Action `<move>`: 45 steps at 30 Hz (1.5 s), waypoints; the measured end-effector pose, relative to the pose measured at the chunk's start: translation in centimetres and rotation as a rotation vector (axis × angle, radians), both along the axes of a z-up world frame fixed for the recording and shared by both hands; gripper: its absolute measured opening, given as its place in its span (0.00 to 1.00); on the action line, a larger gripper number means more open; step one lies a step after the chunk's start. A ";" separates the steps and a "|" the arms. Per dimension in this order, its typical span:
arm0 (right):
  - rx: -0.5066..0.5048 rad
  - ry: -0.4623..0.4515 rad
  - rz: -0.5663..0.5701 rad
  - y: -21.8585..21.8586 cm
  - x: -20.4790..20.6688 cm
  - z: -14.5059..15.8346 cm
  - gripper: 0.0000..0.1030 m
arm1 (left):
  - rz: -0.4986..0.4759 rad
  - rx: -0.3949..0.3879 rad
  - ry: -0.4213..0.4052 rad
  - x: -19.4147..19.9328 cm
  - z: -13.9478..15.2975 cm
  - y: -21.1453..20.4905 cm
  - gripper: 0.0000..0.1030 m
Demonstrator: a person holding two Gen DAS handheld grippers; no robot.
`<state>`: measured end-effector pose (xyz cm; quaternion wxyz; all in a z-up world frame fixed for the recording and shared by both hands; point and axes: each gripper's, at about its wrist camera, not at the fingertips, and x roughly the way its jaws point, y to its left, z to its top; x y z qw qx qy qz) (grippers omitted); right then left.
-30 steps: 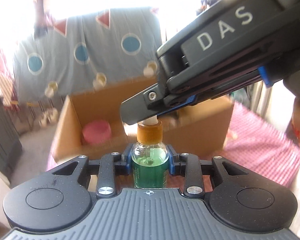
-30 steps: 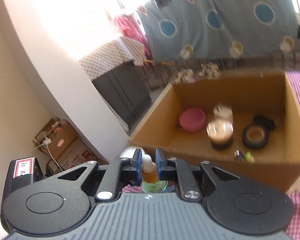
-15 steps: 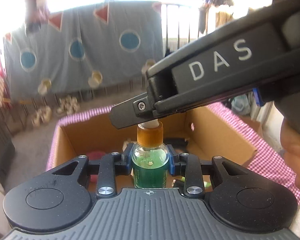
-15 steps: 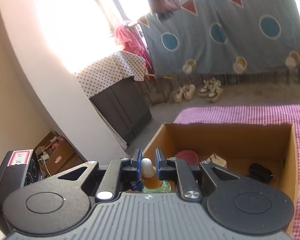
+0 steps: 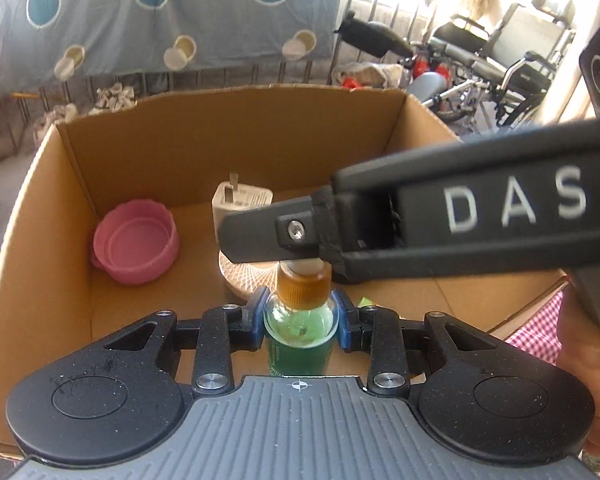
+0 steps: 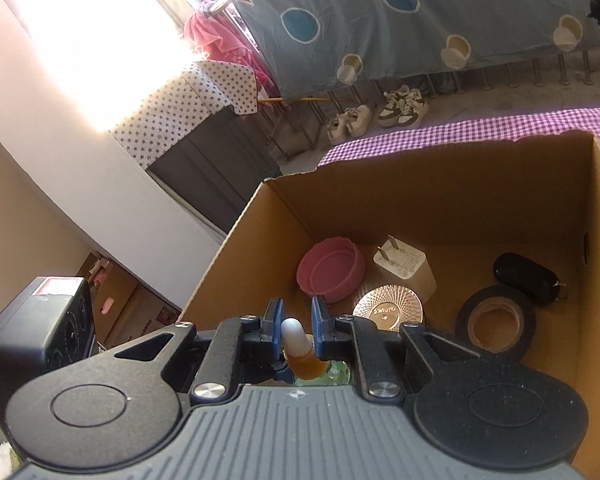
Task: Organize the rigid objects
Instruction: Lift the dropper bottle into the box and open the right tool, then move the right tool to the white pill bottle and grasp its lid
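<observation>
Here we hold one green dropper bottle (image 5: 300, 330) with both tools above the cardboard box (image 5: 228, 136): left tool (image 5: 300, 320) clamps its body, right tool (image 6: 296, 336) pinches its white bulb. Inside we count one pink lid (image 5: 136, 246), one white charger (image 6: 400, 264), one gold disc (image 6: 388, 310), one tape roll (image 6: 496, 322), one black fob (image 6: 526, 276).
</observation>
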<state>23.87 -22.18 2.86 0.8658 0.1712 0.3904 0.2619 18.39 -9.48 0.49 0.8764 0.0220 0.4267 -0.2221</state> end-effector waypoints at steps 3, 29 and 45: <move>0.012 0.021 0.004 -0.3 0.0 -0.7 0.16 | 0.022 -0.022 0.000 0.1 0.3 0.5 0.31; 0.197 -0.171 -0.150 -5.5 -16.0 6.0 0.26 | -0.004 -0.108 -0.260 -11.7 6.3 6.8 0.82; 0.144 0.033 0.001 4.7 -11.6 -0.2 0.31 | 0.199 0.068 -0.257 -9.6 1.7 9.7 0.81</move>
